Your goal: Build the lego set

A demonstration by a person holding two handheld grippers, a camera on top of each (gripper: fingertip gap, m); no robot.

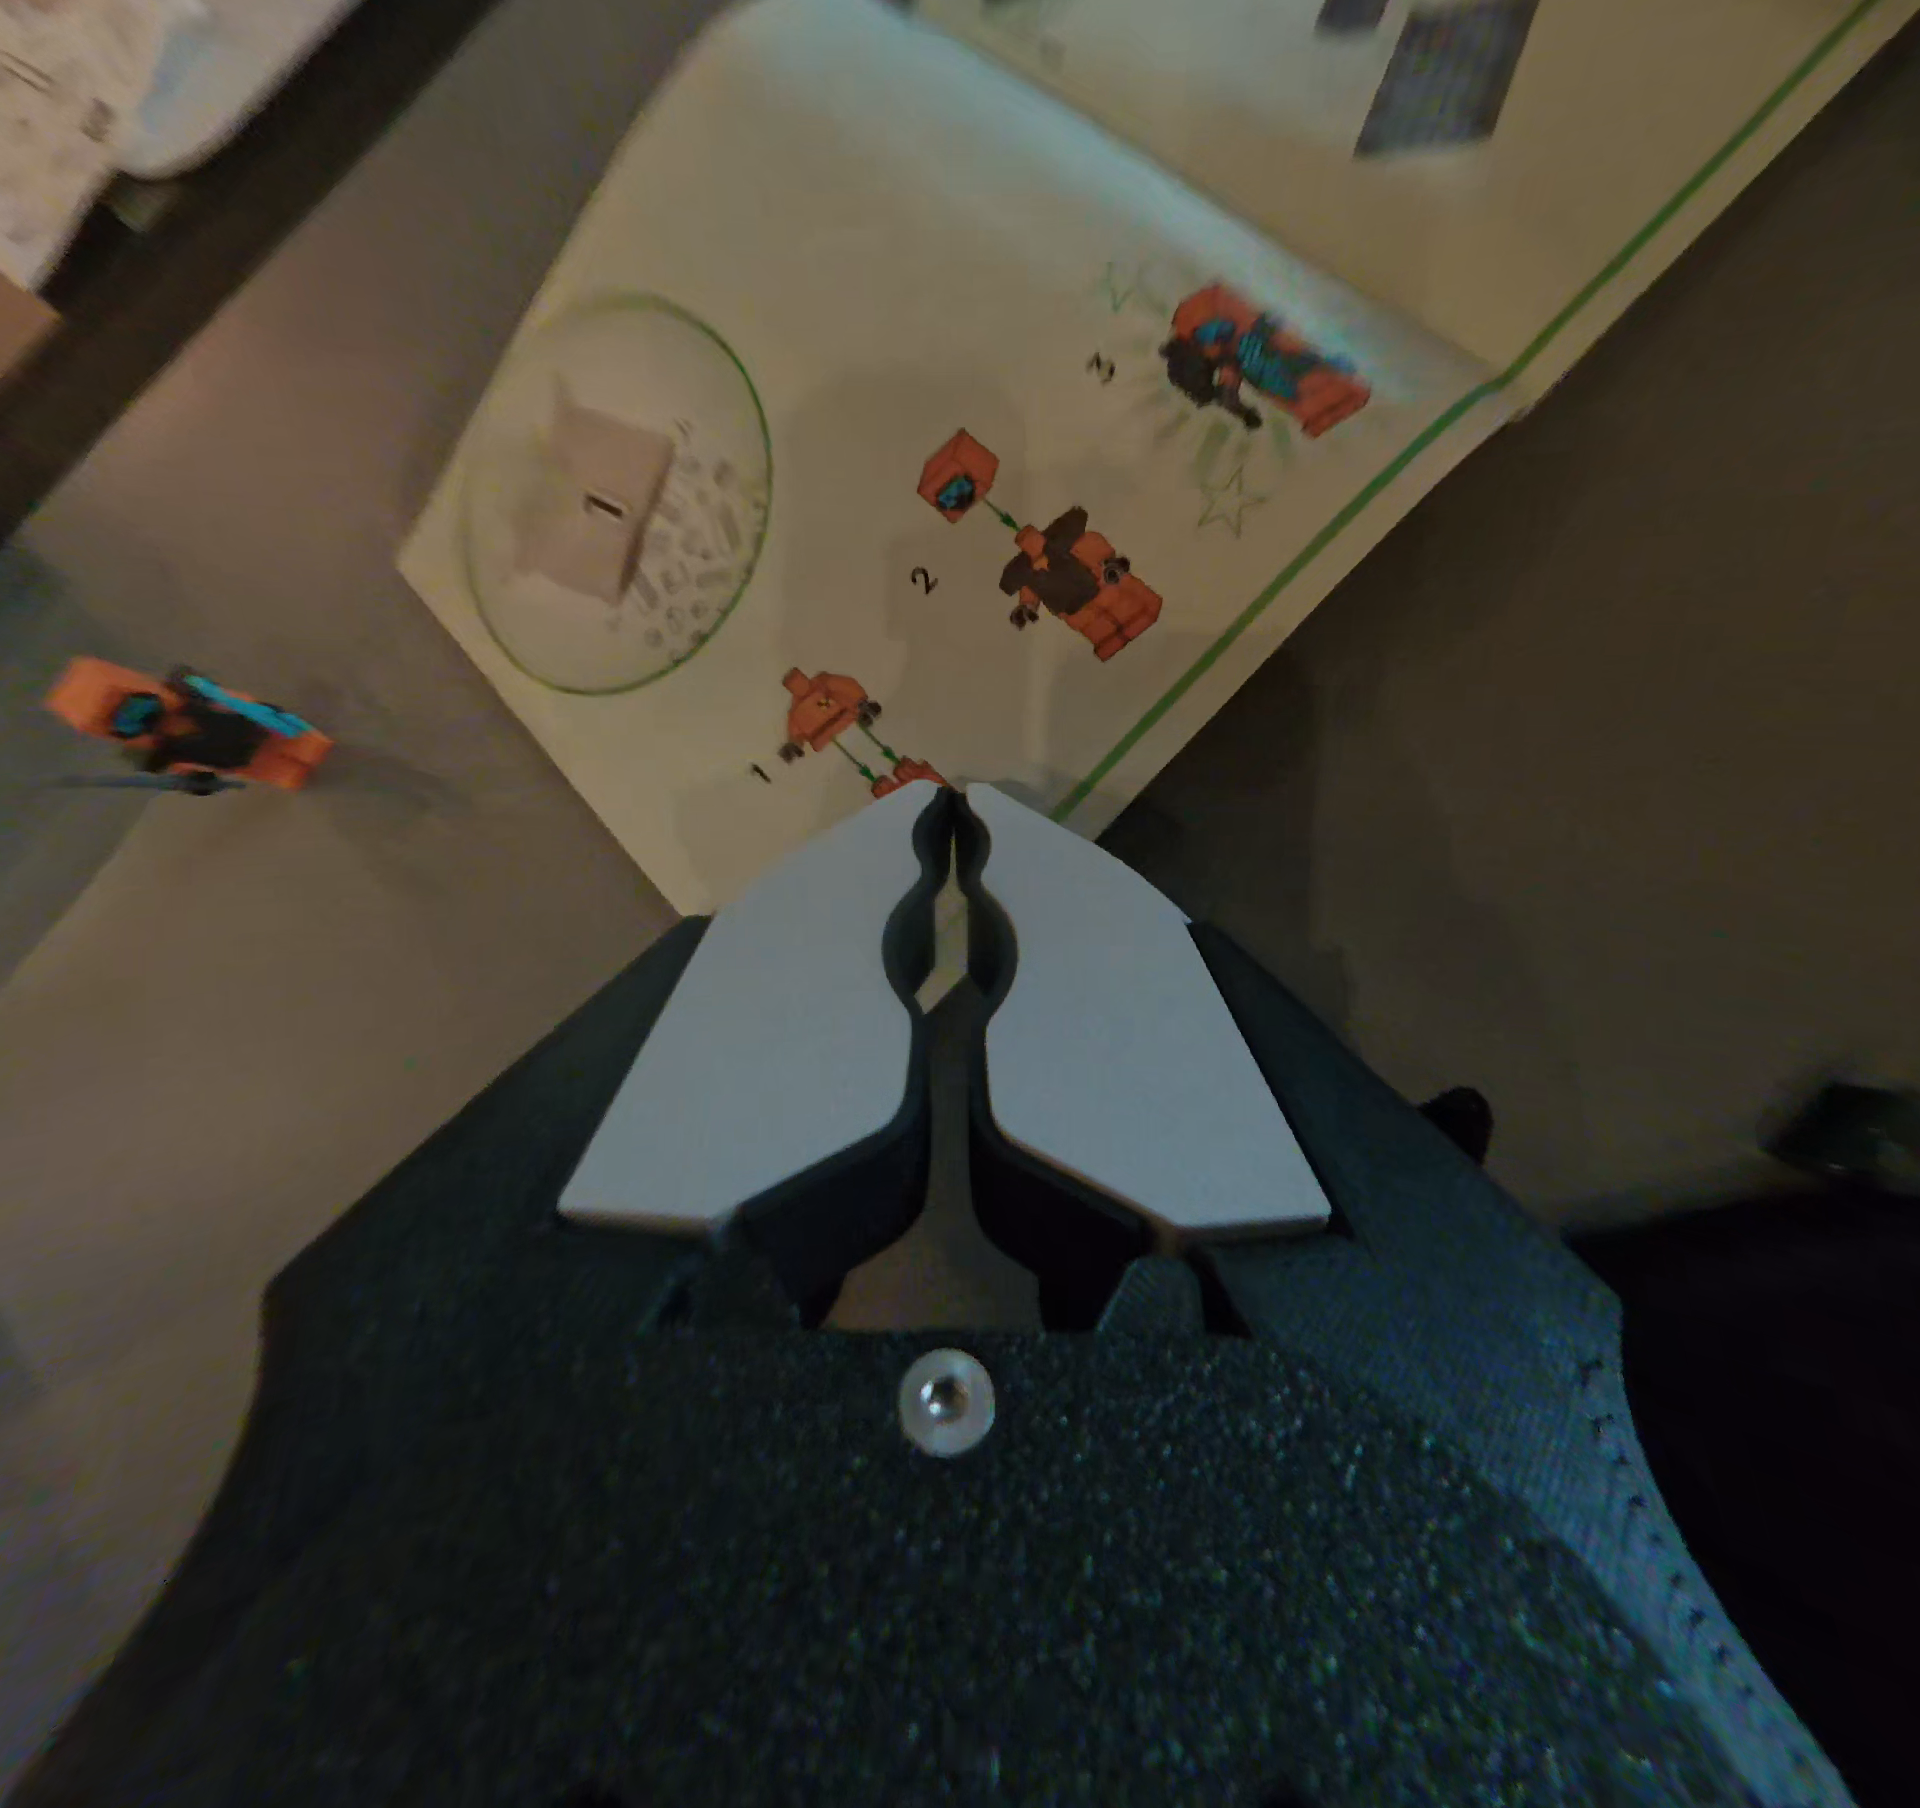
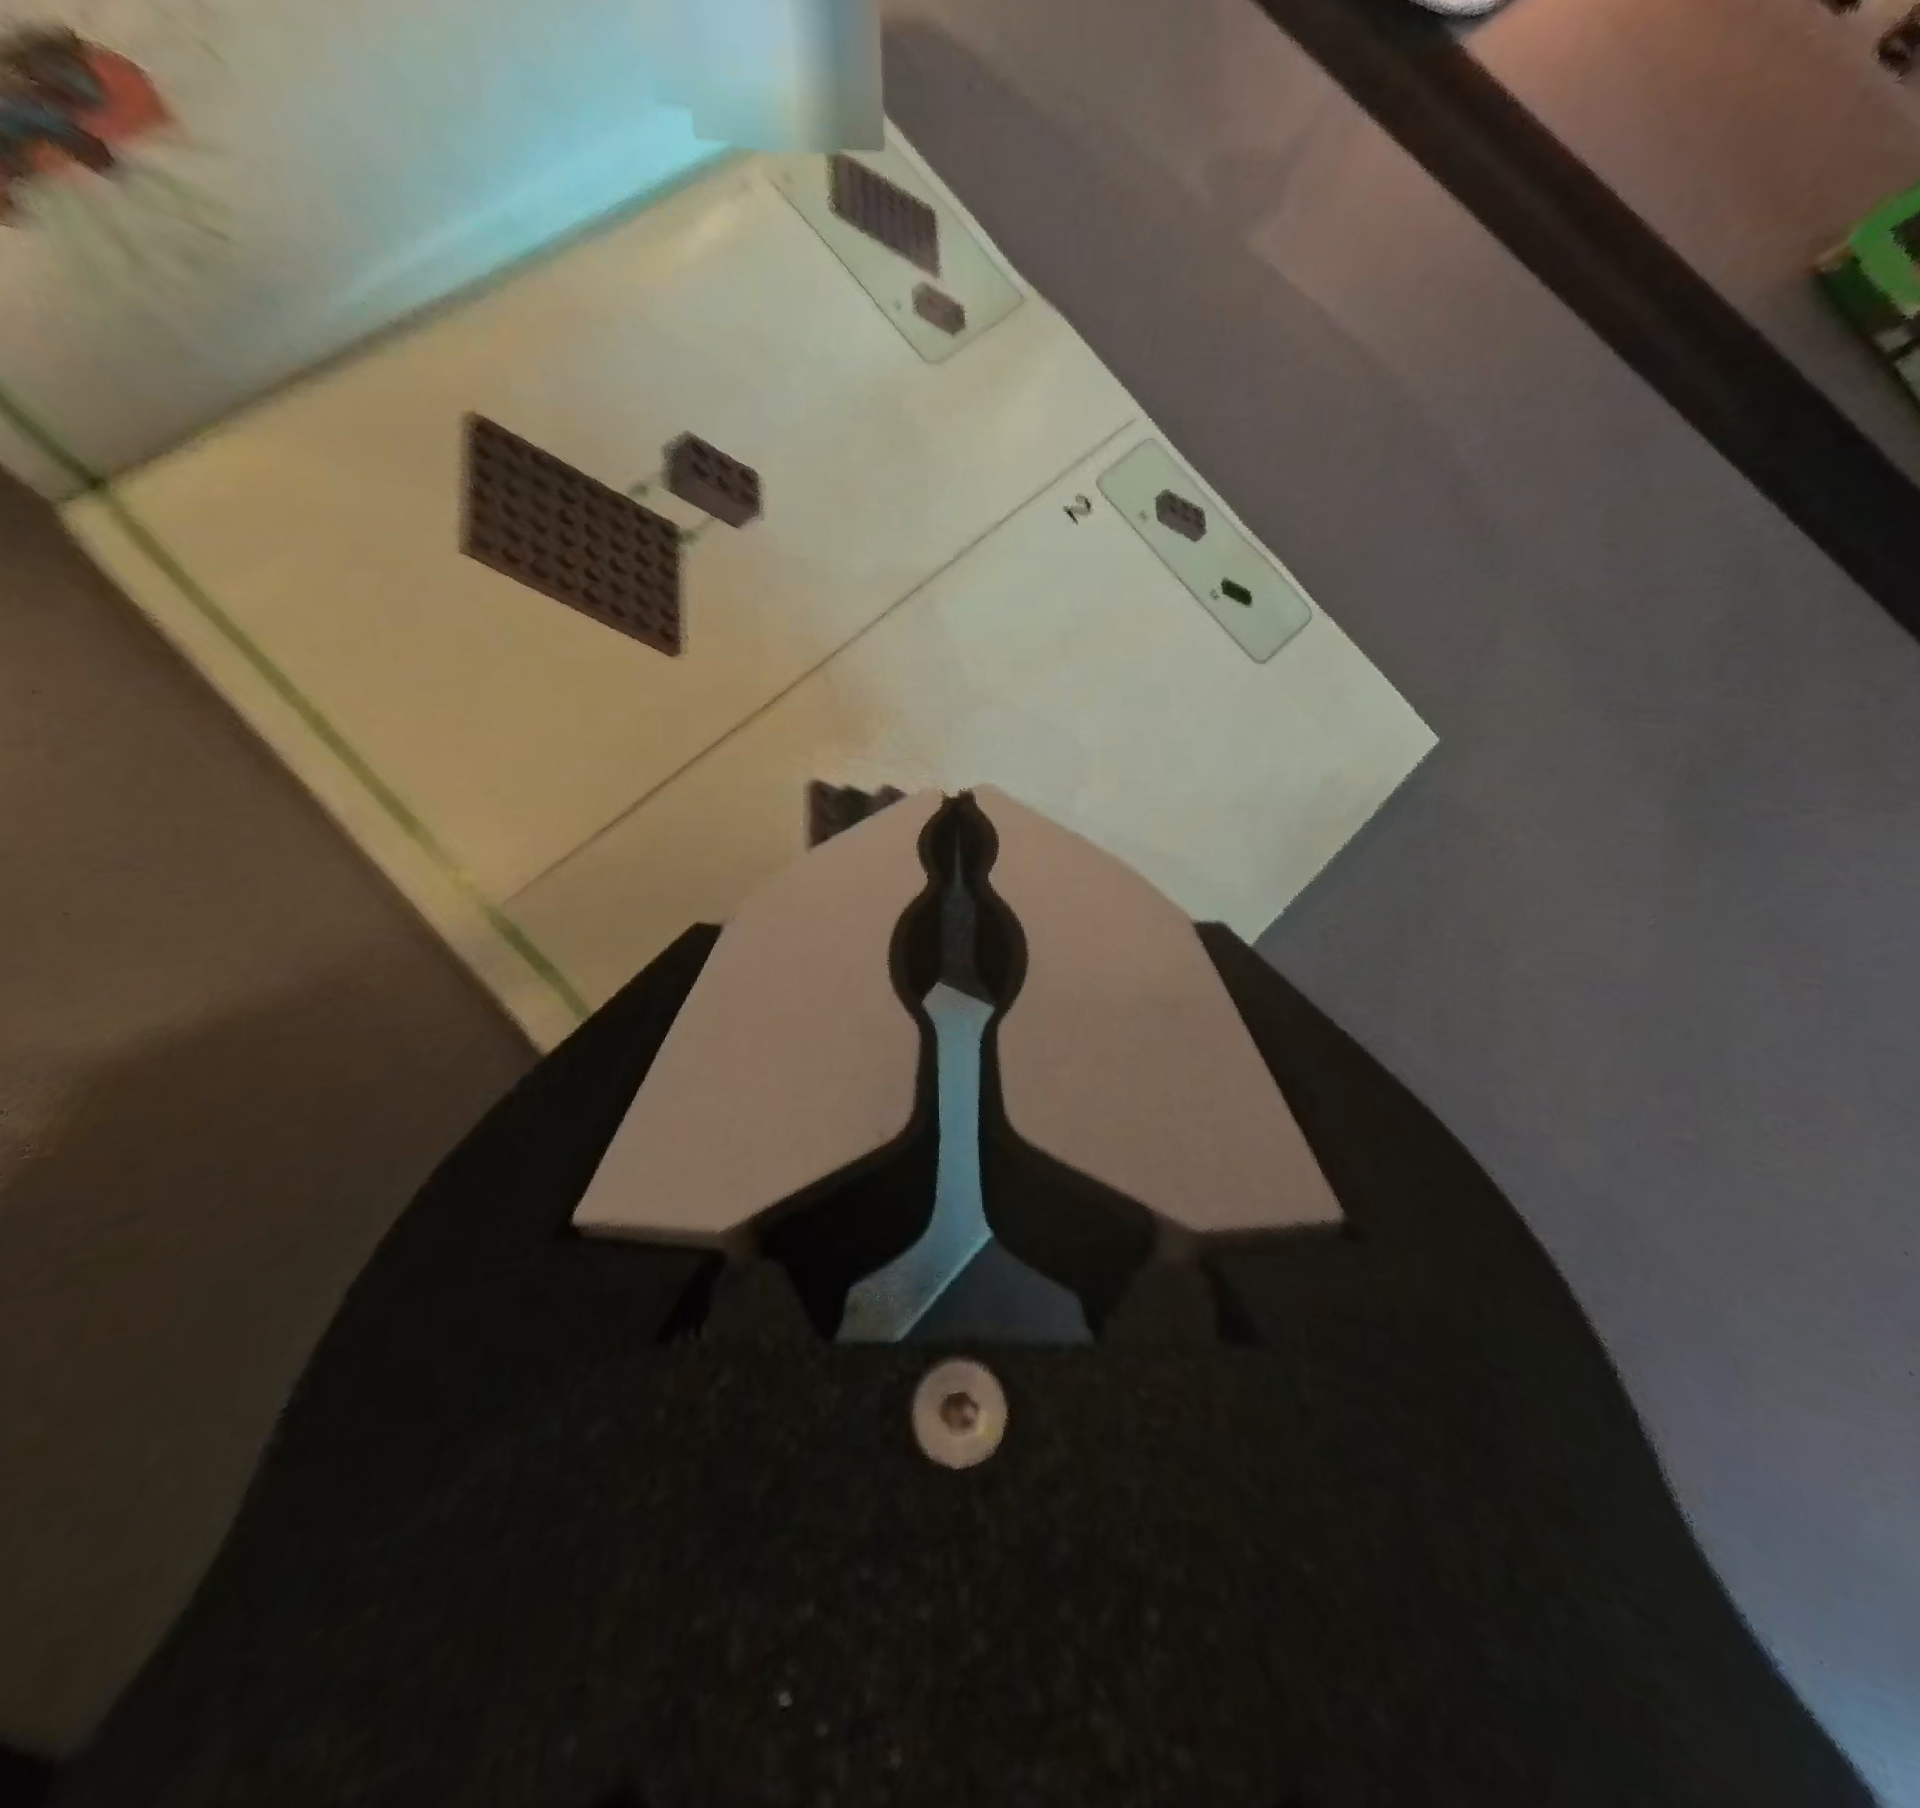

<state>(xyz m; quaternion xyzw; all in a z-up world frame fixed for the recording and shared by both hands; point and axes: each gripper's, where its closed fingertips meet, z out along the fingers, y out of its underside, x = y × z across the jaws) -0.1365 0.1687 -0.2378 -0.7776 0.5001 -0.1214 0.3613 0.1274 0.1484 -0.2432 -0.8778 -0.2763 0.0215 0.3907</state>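
An open instruction booklet point(image 1: 894, 304) lies on the grey table, its pages showing drawings of an orange figure. A small built lego figure point(image 1: 187, 724), orange with black and turquoise parts, lies on the table left of the booklet. My left gripper point(image 1: 954, 794) is shut and empty, its tips over the booklet's near edge. In the right wrist view the booklet point(image 2: 810, 511) shows pages with drawings of dark plates and bricks. My right gripper point(image 2: 961, 797) is shut and empty over the booklet's near page.
A pale cloth or bag point(image 1: 94, 75) lies at the far left beyond a dark strip. A dark table edge point(image 2: 1558, 231) runs diagonally at the upper right, with a green box point(image 2: 1881, 283) beyond it. Bare grey table point(image 1: 1558, 823) lies right of the booklet. My right fingertips sit around 25 centimeters from my left ones. The small built lego figure point(image 1: 187, 724) is about 15 centimeters from my left fingertips.
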